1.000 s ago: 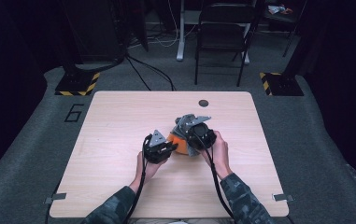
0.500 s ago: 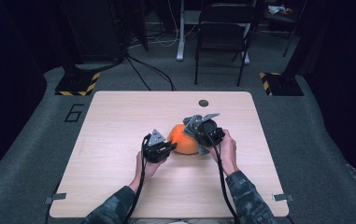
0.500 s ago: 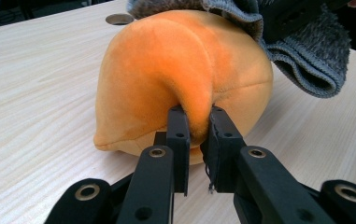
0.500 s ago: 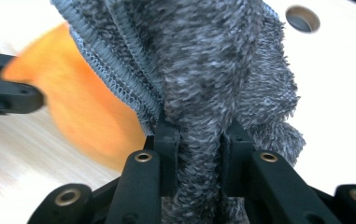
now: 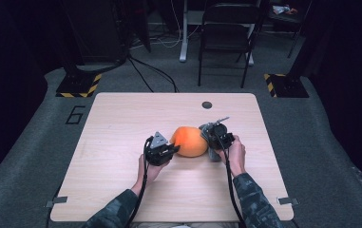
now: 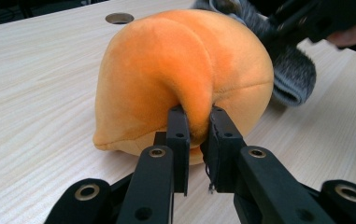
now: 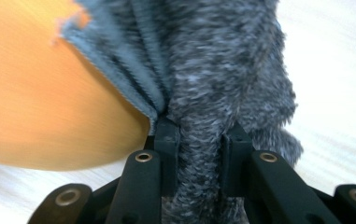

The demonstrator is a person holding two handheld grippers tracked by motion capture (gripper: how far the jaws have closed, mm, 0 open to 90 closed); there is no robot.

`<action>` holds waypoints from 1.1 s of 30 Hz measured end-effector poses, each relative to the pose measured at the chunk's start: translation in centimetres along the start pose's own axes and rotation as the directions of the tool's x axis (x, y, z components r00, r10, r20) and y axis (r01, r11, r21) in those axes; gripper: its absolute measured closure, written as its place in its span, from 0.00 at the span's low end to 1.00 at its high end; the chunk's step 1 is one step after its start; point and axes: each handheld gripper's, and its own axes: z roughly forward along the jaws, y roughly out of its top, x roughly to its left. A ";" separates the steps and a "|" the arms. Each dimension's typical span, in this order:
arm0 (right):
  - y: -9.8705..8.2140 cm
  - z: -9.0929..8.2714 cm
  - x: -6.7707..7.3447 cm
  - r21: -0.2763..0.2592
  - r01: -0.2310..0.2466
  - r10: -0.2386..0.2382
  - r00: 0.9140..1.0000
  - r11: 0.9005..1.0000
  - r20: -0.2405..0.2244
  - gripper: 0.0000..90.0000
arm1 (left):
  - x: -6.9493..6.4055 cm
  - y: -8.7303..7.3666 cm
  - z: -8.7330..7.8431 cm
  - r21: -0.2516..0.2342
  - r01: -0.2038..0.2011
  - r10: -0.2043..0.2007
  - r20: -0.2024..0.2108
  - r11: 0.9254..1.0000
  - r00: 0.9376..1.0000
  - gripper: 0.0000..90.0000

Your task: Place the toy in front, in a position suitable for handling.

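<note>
An orange plush ball (image 5: 189,141) lies on the wooden table (image 5: 121,118) between my two grippers. My left gripper (image 5: 173,149) is at its left side, shut on a pinched fold of the orange plush (image 6: 166,74). A grey fuzzy cloth (image 5: 211,145) hangs at the plush's right side. My right gripper (image 5: 210,137) is shut on that grey cloth (image 7: 213,84), which bunches between its jaws, with the orange plush (image 7: 40,93) just beside it.
A round cable hole (image 5: 207,105) sits near the table's far edge. A black folding chair (image 5: 226,38) and a yellow-striped floor stand (image 5: 80,85) are beyond the table. The table's right edge (image 5: 269,152) is close to my right hand.
My right gripper has pulled the grey cloth rightward and down off the orange plush, uncovering it. The left gripper has stayed in place.
</note>
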 end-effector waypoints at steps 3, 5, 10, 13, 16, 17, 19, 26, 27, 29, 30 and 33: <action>-0.6 1.4 -0.3 0.048 0.001 -0.001 1.000 0.999 -0.007 0.81 | -0.1 0.0 0.0 -0.001 0.008 -0.008 0.001 1.000 1.000 0.90; -0.7 1.9 -0.5 0.066 -0.003 0.005 1.000 0.998 -0.029 0.81 | -0.1 0.0 0.0 -0.004 0.009 -0.009 0.000 1.000 1.000 0.90; -0.2 0.4 -1.1 0.037 -0.014 0.015 1.000 0.999 -0.012 0.81 | 0.1 0.0 -0.1 -0.004 0.005 -0.005 -0.003 1.000 1.000 0.89; 0.4 -1.5 -1.5 -0.032 -0.023 0.023 1.000 0.999 -0.008 0.81 | -0.1 0.0 -0.1 -0.005 0.008 -0.008 -0.002 1.000 1.000 0.89; 1.1 -3.9 -1.0 -0.114 -0.013 0.011 1.000 0.993 -0.016 0.81 | -0.1 0.0 0.0 -0.008 0.010 -0.010 -0.004 1.000 1.000 0.89; 1.4 -4.5 -0.6 -0.124 0.000 -0.003 1.000 0.992 -0.027 0.81 | -0.1 0.0 0.0 -0.008 0.011 -0.011 -0.005 1.000 1.000 0.89; 1.7 -5.2 0.5 -0.114 0.038 -0.046 0.997 0.993 -0.065 0.81 | -0.1 0.0 0.0 -0.008 0.010 -0.010 -0.005 1.000 1.000 0.89; 1.6 -3.8 2.9 -0.066 0.116 -0.119 0.991 0.991 -0.056 0.81 | 0.0 -0.1 -0.1 0.000 0.000 0.000 -0.003 1.000 1.000 0.86; 1.6 -3.7 2.8 -0.071 0.110 -0.114 0.992 0.991 -0.055 0.81 | 0.0 -0.1 0.0 0.002 0.000 0.000 0.001 1.000 1.000 0.84; 1.4 -3.4 2.6 -0.085 0.100 -0.105 0.993 0.991 -0.049 0.81 | 0.0 -0.1 0.1 0.015 -0.011 0.011 -0.006 1.000 1.000 0.75; 1.4 -3.2 2.4 -0.099 0.102 -0.107 0.993 0.990 -0.051 0.81 | -0.1 -0.2 0.1 0.033 -0.021 0.021 -0.008 0.999 1.000 0.69; 1.2 -3.1 1.9 -0.097 0.078 -0.086 0.994 0.992 -0.075 0.81 | -0.3 -0.2 0.5 0.051 -0.037 0.038 -0.030 0.998 0.999 0.56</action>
